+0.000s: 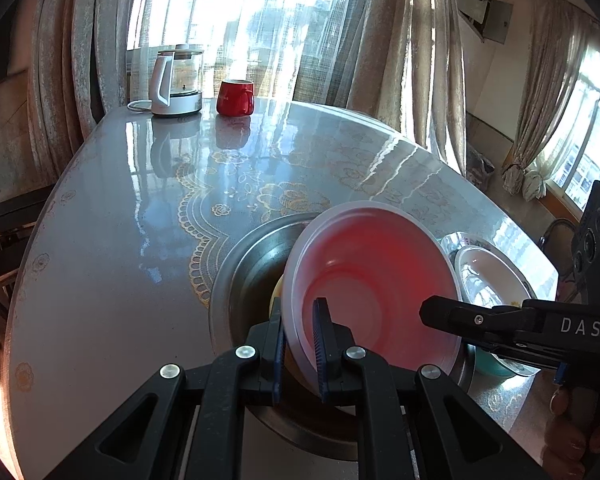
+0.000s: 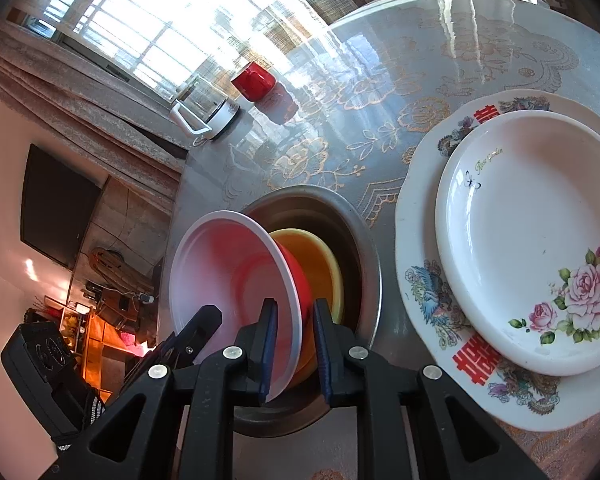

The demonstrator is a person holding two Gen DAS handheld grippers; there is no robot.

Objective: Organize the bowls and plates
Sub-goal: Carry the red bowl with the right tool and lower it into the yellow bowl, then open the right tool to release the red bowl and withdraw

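Your table [image 1: 100, 208] is glossy grey with a gold floral lace pattern. Directly on it: metal basin [image 1: 240, 272] near you, large patterned plate [image 2: 420, 280] just beside the basin, kettle [image 1: 176, 80] and red mug [image 1: 235, 98] at the far edge by the window.

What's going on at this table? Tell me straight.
A person with a gripper in each hand is sorting dishes. The left gripper is clamped on the rim of a tilted red plastic bowl, which leans over a yellow bowl inside a steel basin. The right gripper straddles the same rim; whether it grips is unclear. Beside them, a rose-patterned plate sits on a larger decorated plate.
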